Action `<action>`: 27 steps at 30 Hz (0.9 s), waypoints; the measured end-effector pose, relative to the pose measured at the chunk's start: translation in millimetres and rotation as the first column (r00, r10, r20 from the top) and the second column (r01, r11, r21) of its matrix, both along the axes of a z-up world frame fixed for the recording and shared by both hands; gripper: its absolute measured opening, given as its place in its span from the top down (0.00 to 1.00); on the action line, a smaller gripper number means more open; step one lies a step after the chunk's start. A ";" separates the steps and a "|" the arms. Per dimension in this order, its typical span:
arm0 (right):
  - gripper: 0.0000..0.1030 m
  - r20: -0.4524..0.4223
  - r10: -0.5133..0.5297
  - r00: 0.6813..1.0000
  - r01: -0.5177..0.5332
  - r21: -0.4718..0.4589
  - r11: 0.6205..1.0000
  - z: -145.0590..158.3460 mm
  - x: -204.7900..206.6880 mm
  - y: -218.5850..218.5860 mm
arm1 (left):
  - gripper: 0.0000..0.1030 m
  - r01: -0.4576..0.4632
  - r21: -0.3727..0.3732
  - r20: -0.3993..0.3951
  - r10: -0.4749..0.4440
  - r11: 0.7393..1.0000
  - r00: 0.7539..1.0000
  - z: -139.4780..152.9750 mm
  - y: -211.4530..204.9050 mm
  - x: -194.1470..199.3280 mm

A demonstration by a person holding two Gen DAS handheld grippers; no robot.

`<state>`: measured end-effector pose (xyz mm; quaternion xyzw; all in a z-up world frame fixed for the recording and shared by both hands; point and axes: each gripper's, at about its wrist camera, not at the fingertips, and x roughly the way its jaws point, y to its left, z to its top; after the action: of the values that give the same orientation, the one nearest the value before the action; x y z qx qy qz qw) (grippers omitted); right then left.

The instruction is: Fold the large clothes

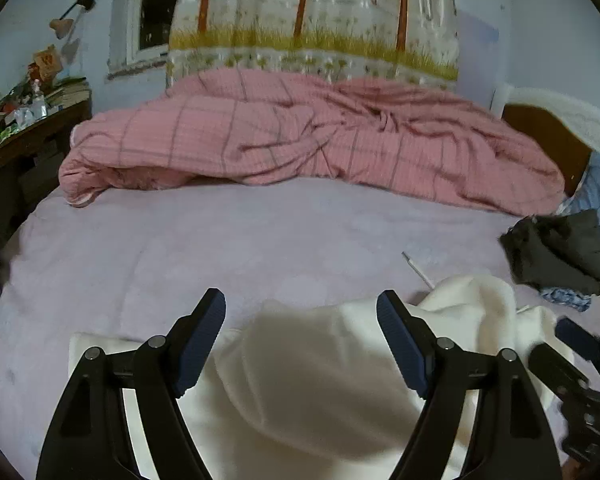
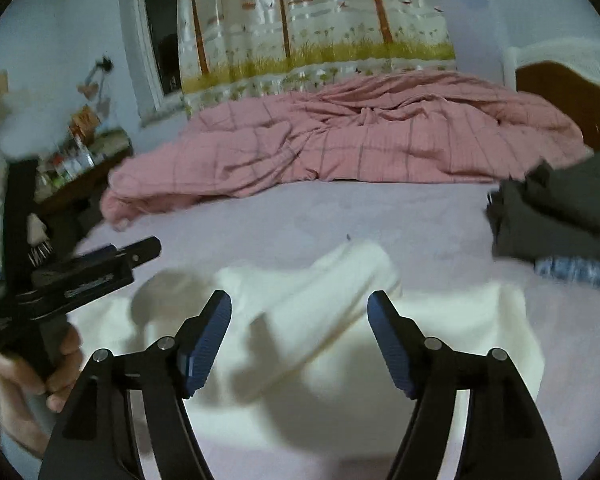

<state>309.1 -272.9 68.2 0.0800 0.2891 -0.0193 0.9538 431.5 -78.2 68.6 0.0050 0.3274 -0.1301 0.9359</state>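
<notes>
A large white garment (image 1: 320, 364) lies rumpled on the lilac bed sheet (image 1: 180, 248) at the near edge; it also shows in the right wrist view (image 2: 340, 320), with a folded sleeve-like ridge across its middle. My left gripper (image 1: 302, 300) is open and empty, held just above the garment's left part. My right gripper (image 2: 300, 302) is open and empty above the garment's middle. The right gripper's body shows at the right edge of the left wrist view (image 1: 572, 364). The left gripper, held by a hand, shows at the left of the right wrist view (image 2: 72, 276).
A pink checked duvet (image 1: 300, 140) is bunched along the far side of the bed. A dark grey garment (image 1: 560, 252) with a blue patterned cloth (image 1: 568, 298) lies at the right. A cluttered wooden desk (image 1: 24, 132) stands at the left. A thin white cable (image 1: 418, 270) lies on the sheet.
</notes>
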 end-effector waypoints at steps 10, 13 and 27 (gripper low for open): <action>0.29 -0.279 0.109 0.954 -0.128 -0.051 0.990 -66.6 49.2 -1.6 | 0.28 0.074 0.060 -0.176 -0.062 0.995 0.983 -78.3 -7.6 -11.8; 0.29 -0.300 0.114 0.947 -0.132 -0.040 0.990 -77.8 31.3 -10.5 | 0.28 0.079 0.056 -0.189 -0.067 0.995 0.980 -85.8 -1.8 -27.7; 0.29 -0.115 0.142 0.983 -0.155 -0.112 0.982 -17.4 -33.6 22.8 | 0.30 0.112 0.026 -0.132 -0.108 0.993 0.985 -74.6 21.8 -95.0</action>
<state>275.5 -250.1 50.9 -0.0008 0.3428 0.0302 0.9389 336.5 -56.4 -6.0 0.0301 0.3893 -0.1763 0.9036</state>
